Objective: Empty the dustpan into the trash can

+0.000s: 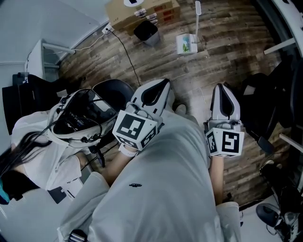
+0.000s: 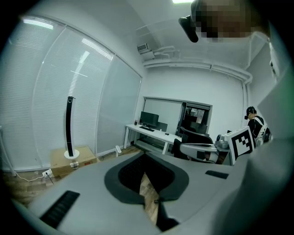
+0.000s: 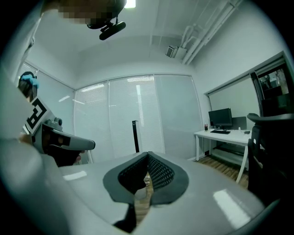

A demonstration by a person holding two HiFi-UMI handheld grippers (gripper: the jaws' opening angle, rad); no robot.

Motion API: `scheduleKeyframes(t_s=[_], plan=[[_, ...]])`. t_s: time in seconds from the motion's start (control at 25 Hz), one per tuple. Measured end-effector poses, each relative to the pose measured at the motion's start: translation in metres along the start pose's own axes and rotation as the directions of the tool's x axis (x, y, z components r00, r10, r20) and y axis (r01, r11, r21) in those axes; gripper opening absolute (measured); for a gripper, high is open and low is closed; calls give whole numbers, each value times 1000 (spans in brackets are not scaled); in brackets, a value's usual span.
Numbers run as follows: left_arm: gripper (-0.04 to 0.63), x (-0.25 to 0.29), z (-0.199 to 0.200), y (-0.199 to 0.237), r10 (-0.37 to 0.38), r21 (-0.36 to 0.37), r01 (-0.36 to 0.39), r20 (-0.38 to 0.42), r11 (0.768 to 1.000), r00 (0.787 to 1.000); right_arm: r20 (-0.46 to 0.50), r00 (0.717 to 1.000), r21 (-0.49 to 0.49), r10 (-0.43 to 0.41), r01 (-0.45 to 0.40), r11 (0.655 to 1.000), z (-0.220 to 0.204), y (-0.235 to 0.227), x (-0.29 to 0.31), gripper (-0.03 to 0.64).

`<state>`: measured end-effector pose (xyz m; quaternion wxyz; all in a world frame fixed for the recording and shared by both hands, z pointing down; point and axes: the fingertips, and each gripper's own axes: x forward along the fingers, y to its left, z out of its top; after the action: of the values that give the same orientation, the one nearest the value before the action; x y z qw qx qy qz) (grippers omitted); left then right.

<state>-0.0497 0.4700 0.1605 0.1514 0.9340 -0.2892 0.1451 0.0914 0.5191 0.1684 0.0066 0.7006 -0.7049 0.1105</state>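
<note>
i hold both tools out in front of my waist in the centre of the head view, side by side and well apart, both aimed toward the top of the frame and tipped only a little downward. the left gripper has its jaws pressed together with nothing between them. the right gripper is the same, its pads meeting at the tips and only floor showing through the gap behind them. the dustpan stands on the wooden floor in the upper middle of the frame, beyond both tools and untouched. its long white handle runs from the pan to the top edge. the black trash can sits just left of it, mouth open, beside a cardboard box.
</note>
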Motion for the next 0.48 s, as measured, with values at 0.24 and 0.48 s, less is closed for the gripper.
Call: scheduleKeyframes(t_s=[0.24, 0.48], plan=[[6, 10, 6, 20, -2, -25, 3, 11, 1000, 1000, -13, 1000, -16, 1, -1, 1000, 3, 2, 15, -3], [6, 27, 8, 49, 8, -58, -6, 32, 998, 999, -59, 998, -12, -11, 11, 1000, -8, -2, 47, -3]])
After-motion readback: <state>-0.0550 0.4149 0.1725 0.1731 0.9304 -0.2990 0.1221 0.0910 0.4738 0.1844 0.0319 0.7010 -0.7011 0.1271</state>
